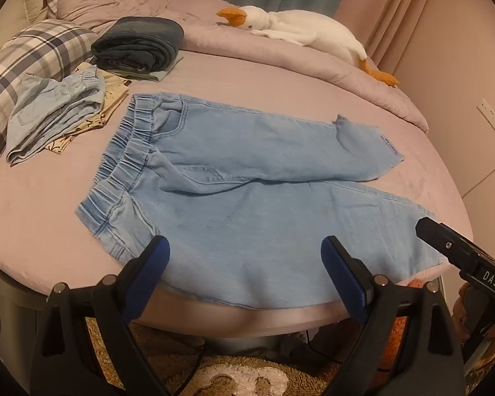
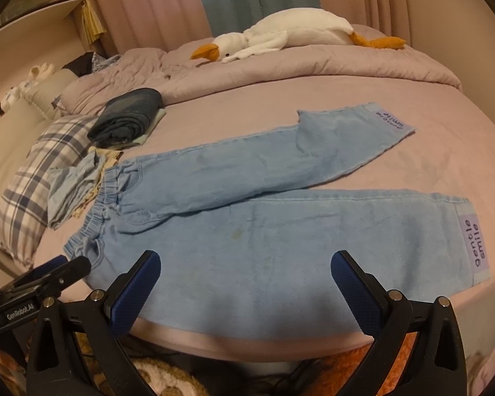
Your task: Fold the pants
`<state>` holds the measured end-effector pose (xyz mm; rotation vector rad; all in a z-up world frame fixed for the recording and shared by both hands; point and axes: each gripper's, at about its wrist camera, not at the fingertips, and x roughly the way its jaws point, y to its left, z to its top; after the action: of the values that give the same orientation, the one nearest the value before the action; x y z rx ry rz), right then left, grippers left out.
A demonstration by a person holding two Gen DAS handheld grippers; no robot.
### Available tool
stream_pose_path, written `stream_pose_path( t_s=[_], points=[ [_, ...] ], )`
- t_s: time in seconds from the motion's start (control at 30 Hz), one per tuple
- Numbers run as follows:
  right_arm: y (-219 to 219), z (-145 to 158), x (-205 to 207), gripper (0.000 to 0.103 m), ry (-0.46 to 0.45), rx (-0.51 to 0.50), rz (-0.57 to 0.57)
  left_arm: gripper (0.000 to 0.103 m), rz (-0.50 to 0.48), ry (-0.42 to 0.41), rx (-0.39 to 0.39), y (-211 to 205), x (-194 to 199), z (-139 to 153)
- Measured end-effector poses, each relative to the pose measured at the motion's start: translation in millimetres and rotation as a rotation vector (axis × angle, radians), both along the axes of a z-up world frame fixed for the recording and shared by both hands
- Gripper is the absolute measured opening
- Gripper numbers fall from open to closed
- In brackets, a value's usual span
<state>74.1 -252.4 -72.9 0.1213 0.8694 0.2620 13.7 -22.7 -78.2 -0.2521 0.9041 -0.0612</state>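
Light blue denim pants (image 1: 247, 198) lie flat on the pink bed, elastic waistband to the left and both legs spread to the right; they also show in the right wrist view (image 2: 264, 231), with "gentle smile" patches at the cuffs. My left gripper (image 1: 244, 257) is open and empty, hovering over the near leg by the bed's front edge. My right gripper (image 2: 246, 270) is open and empty above the near leg. The right gripper's tip (image 1: 445, 244) shows at the right of the left wrist view, and the left gripper's tip (image 2: 69, 270) shows at the left of the right wrist view.
A folded dark garment (image 1: 138, 44) and a pile of folded light clothes (image 1: 56, 109) lie at the far left beside a plaid pillow (image 1: 26, 62). A white plush goose (image 1: 297, 29) lies on the rumpled duvet at the back. A rug (image 1: 231, 376) lies on the floor below.
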Motion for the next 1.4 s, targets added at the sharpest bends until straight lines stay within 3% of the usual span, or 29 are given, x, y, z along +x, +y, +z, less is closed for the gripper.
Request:
stream_pose_path(
  t_s=[1.07, 1.23, 1.4],
  points=[
    [-25.0, -7.8, 3.2, 0.103, 0.055, 0.032, -0.093, 0.091, -0.011, 0.019, -0.016, -1.0, 11.2, -6.4],
    [-39.1, -8.8, 3.8, 0.103, 0.052, 0.026, -0.145, 0.091, 0.05, 0.019, -0.012, 19.8, 12.4, -11.1],
    [-85.5, -11.3, 2.6, 0.102, 0.06, 0.047, -0.27, 0.091, 0.188, 0.042, 0.003, 66.4, 18.0, -24.7]
  ],
)
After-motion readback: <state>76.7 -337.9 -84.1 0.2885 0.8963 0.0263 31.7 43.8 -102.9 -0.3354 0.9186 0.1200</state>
